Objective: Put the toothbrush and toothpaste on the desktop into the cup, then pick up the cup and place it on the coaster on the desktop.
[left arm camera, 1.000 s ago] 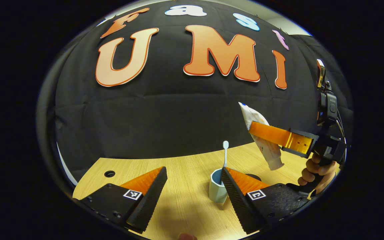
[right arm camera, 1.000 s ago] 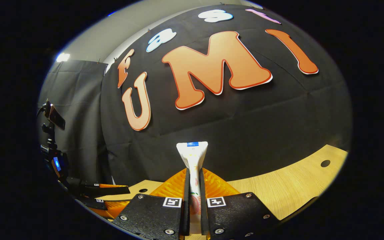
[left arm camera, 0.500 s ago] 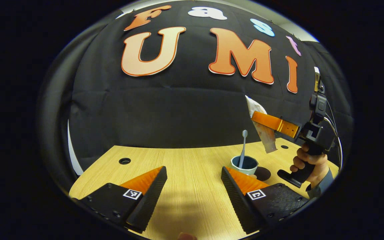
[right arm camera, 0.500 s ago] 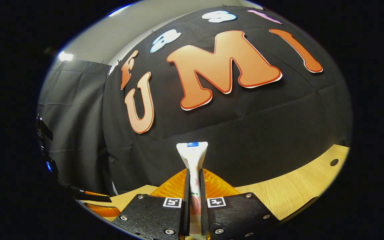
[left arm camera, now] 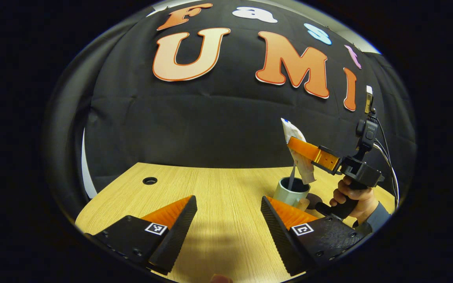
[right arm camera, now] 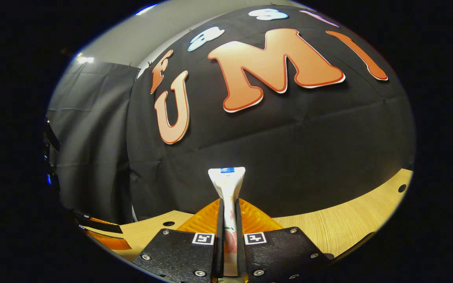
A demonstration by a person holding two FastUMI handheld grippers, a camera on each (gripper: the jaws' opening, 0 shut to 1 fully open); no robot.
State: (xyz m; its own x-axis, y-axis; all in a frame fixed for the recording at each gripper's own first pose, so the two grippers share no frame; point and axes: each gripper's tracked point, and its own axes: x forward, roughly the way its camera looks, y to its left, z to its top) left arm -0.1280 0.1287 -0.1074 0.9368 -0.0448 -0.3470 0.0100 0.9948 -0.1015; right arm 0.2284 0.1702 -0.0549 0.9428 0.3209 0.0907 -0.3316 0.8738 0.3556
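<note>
Wooden tabletop carries the cup — toothbrush inside; right claw pinches the toothpaste above it, while left claw gapes wide, holding nothing.

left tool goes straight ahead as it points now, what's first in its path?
Likely nothing on the desk; the open left tool aims between its fingers at the black cloth wall. The cup sits right of that line; depth is uncertain.

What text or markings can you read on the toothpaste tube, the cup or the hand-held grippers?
White toothpaste tube with a blue end strip: small print and a picture, too blurred to read.
Square black-and-white markers on the right hand-held gripper: patterns, no words.
Pale green cup: no text visible.
</note>
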